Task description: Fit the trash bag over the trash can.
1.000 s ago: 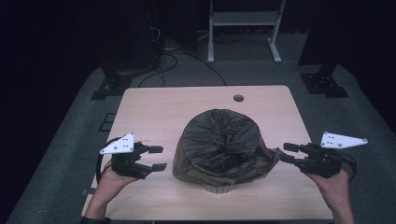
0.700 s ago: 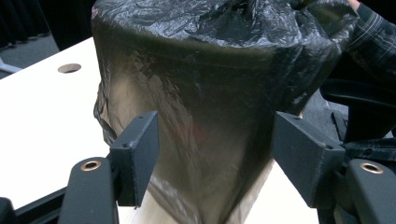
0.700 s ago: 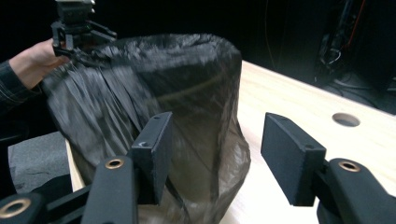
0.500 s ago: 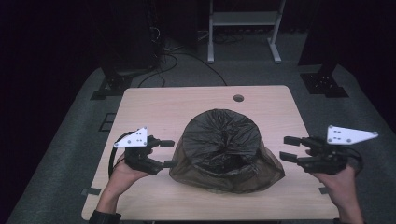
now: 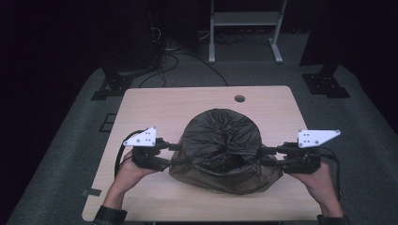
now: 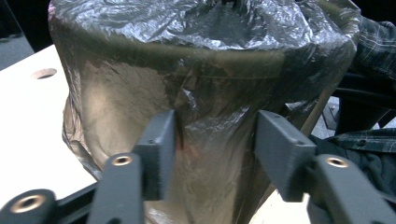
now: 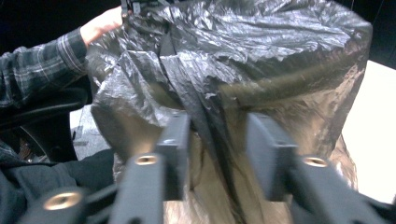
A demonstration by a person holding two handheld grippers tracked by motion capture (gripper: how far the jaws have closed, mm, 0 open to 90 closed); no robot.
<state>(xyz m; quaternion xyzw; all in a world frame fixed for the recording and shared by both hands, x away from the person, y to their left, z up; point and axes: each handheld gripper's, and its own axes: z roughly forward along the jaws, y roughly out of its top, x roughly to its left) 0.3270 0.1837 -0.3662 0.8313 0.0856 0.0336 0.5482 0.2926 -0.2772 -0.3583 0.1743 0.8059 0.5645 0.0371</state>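
A round bin draped in a dark, crinkled plastic bag (image 5: 220, 145) stands at the middle of the pale wooden table (image 5: 187, 101). My left gripper (image 5: 176, 154) is against the bag's left side and my right gripper (image 5: 265, 157) against its right side, both held level. In the left gripper view, loose film of the bag (image 6: 196, 70) bulges between the jaws of the left gripper (image 6: 215, 140). A dark fold of the bag (image 7: 261, 51) runs between the jaws of the right gripper (image 7: 217, 140). Both pairs of jaws have just been closing; a gap still shows at the pads.
The table has a small round hole (image 5: 240, 98) near its far edge, seen also as the hole (image 6: 44, 73) beside the bag. The bag's skirt spreads on the tabletop around the bin. A white frame (image 5: 244, 28) and cables stand on the floor beyond.
Both grippers have moved inward from beside the bag to its two sides. Their jaws are narrower, with bag film between them.
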